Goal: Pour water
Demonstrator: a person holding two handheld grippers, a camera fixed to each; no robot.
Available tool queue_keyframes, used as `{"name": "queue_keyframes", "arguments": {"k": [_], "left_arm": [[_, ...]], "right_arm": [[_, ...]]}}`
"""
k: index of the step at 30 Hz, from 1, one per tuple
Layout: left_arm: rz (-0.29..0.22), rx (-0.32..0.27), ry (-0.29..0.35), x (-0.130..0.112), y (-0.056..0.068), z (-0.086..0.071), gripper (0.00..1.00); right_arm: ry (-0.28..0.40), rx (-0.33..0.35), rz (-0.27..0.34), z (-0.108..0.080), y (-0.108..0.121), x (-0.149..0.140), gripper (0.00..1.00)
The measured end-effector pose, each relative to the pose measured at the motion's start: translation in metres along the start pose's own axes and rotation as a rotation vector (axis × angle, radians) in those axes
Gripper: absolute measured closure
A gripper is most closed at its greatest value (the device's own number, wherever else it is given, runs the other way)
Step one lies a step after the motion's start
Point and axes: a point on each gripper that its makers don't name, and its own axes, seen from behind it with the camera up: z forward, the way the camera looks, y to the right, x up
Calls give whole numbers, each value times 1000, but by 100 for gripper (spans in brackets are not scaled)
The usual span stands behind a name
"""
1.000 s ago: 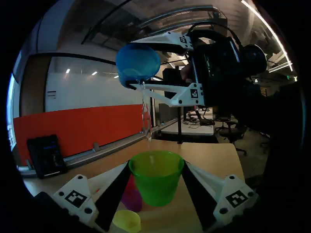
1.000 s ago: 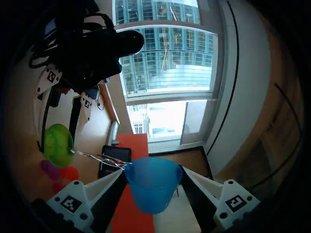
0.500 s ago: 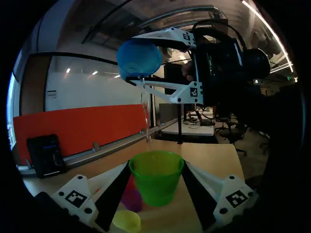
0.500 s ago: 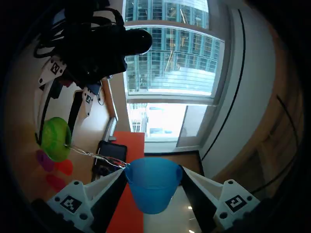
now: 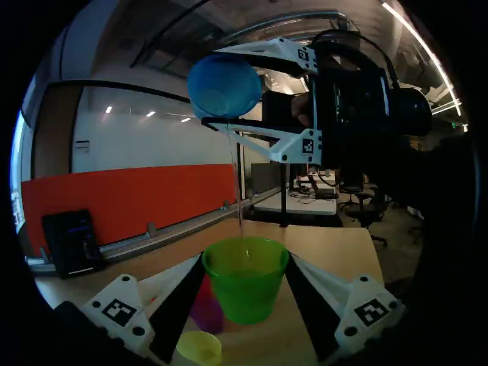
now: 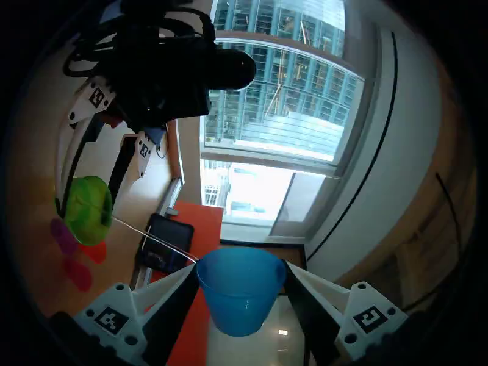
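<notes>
over the table [image 5: 329, 244], left gripper [image 5: 244, 263] clamps green cup [image 5: 245, 296]; right gripper [image 6: 241, 276] clamps blue cup [image 6: 240, 305], tipped more now. stream [image 5: 238, 189] has thinned: pour seems almost finished.

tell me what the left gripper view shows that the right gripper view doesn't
Left gripper view: a yellow cup, office desks and chairs. Right gripper view: a tall window with a glass building outside. Both: the left tool holding the green cup, the right tool holding the blue cup tipped, a thin water stream between them, the black tablet and the orange panel.
</notes>
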Motion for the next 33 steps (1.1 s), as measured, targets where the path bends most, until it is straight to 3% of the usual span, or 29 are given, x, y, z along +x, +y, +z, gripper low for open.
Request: {"name": "queue_keyframes", "arguments": {"k": [9,15,18,27,33], "left_arm": [[-5,1,3,0,0,0,12],[-4,4,6,2,0,1,12],[-4,7,8,4,-1,1,12],[4,13,11,8,-1,-1,12],[5,23,15,11,-5,-3,12]], "right_arm": [[9,-5,-22,-2,-2,4,7],[4,-12,65,-4,-3,0,7],[-7,-14,169,-5,-7,-4,7],[-28,1,572,-10,-21,-9,7],[-39,10,810,-15,-29,-8,7]]}}
